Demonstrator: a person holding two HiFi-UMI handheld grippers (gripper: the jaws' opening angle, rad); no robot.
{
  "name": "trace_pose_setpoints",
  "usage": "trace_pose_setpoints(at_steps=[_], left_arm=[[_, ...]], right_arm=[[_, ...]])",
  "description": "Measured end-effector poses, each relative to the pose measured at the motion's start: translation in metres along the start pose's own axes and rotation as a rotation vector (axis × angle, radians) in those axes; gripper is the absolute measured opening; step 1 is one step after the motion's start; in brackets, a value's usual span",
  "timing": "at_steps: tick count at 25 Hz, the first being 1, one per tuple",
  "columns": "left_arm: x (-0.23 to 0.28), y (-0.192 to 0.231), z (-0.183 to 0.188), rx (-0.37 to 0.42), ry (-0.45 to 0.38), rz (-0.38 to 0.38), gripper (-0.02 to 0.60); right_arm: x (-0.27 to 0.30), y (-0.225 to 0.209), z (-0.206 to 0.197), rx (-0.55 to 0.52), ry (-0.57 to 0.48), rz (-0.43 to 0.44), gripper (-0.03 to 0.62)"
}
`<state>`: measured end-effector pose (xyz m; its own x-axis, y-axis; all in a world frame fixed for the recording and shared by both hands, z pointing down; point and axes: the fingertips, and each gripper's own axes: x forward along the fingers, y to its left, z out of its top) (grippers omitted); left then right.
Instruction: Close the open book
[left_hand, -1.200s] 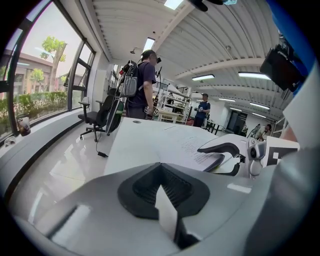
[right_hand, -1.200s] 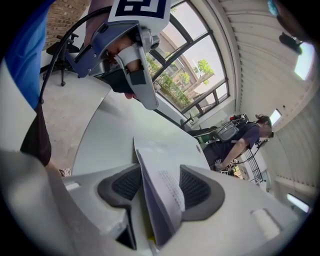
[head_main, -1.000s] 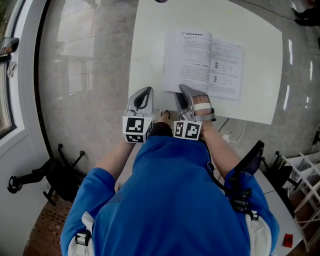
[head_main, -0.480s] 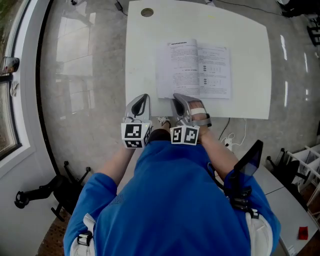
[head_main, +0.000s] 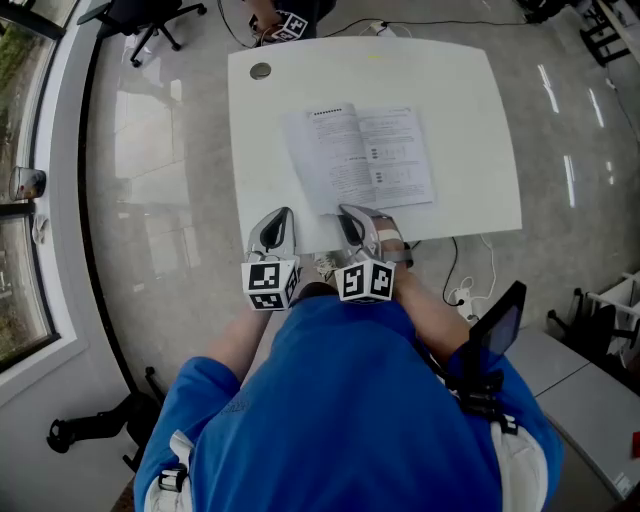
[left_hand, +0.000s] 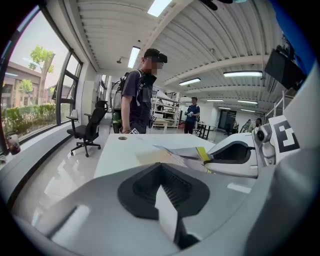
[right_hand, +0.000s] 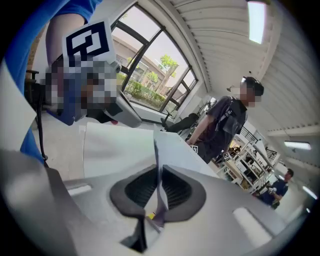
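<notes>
An open book (head_main: 365, 155) lies flat on the white table (head_main: 270, 140), with printed pages up. My right gripper (head_main: 347, 212) is at the book's near left corner. In the right gripper view a thin page (right_hand: 159, 150) stands on edge between the pads of my right gripper (right_hand: 159, 187), and the jaws are closing on it. My left gripper (head_main: 279, 215) hovers over the table's near edge, left of the book. It touches nothing. In the left gripper view my left gripper (left_hand: 162, 192) has its jaws together and empty.
A person (left_hand: 140, 95) stands at the table's far side. A black office chair (left_hand: 90, 130) is on the floor to the far left. A round cable hole (head_main: 260, 71) sits in the table's far left corner. Cables (head_main: 465, 280) trail on the floor by the near right edge.
Both grippers have risen a little near the table's front edge. The right gripper has rolled and its jaws have come together on the book's near corner. The book still lies open.
</notes>
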<state>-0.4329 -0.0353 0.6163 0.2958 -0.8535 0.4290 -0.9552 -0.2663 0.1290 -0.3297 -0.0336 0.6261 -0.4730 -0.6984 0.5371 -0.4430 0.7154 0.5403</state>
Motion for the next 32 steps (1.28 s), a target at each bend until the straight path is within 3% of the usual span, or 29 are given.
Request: trace_pose_setpoints(at_steps=[9,20,32], left_arm=[[0.007,-0.031,0.022,0.040,-0.027,0.015,0.006],[0.015,-0.075,0.042,0.086,-0.049,0.015,0.006],[0.021,-0.090,0.049,0.122,-0.036,0.030,0.006]], right_arm=[[-0.026,-0.041,-0.027,0.208,-0.029,-0.034,0.026],[-0.045,-0.088,-0.089,0.463,0.029,-0.063,0.026],[-0.038,-0.098,-0.134,0.614,0.096,-0.040,0.032]])
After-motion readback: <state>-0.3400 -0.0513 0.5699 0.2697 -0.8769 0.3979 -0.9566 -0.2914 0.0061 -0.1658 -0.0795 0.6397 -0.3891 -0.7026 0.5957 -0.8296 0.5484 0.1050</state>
